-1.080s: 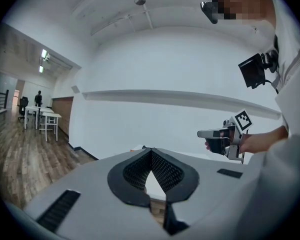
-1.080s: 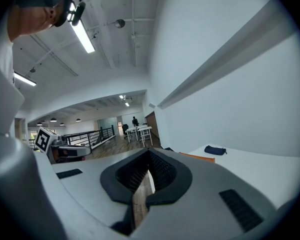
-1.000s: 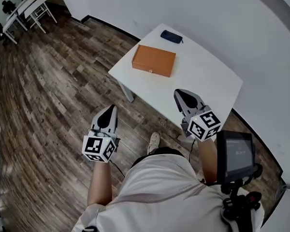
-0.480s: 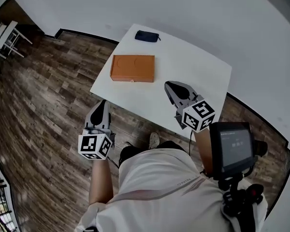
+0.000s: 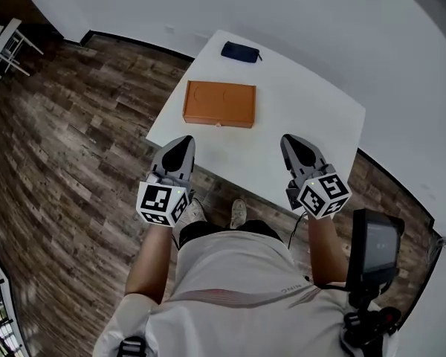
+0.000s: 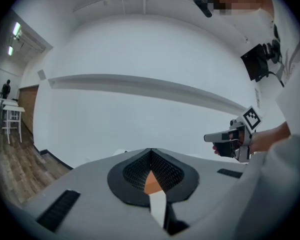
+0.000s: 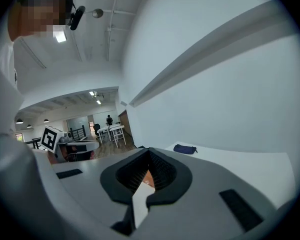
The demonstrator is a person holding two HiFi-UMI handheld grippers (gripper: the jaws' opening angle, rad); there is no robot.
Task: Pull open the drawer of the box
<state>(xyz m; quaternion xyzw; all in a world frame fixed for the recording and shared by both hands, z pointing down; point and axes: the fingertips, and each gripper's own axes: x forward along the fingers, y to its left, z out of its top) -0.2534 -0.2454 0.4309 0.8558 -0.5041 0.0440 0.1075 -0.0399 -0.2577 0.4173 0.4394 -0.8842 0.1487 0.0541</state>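
Note:
An orange flat box (image 5: pixel 219 104) lies on the white table (image 5: pixel 312 117), with a small knob on its near side. My left gripper (image 5: pixel 182 146) hovers at the table's near left edge, short of the box, its jaws shut and empty. My right gripper (image 5: pixel 293 143) hangs over the table's near part, right of the box, also shut and empty. In the left gripper view a sliver of the orange box (image 6: pixel 151 181) shows below the closed tips of the left gripper (image 6: pixel 151 151). The right gripper view shows the same behind the right gripper (image 7: pixel 149 151).
A dark blue pouch (image 5: pixel 240 51) lies at the table's far edge, near the white wall. A black screen on a stand (image 5: pixel 379 244) sits at my right side. Wooden floor surrounds the table; white desks (image 5: pixel 0 39) stand far left.
The view has swung so the table is straight ahead. My left gripper has risen towards the table's near left edge. Both grippers stay shut.

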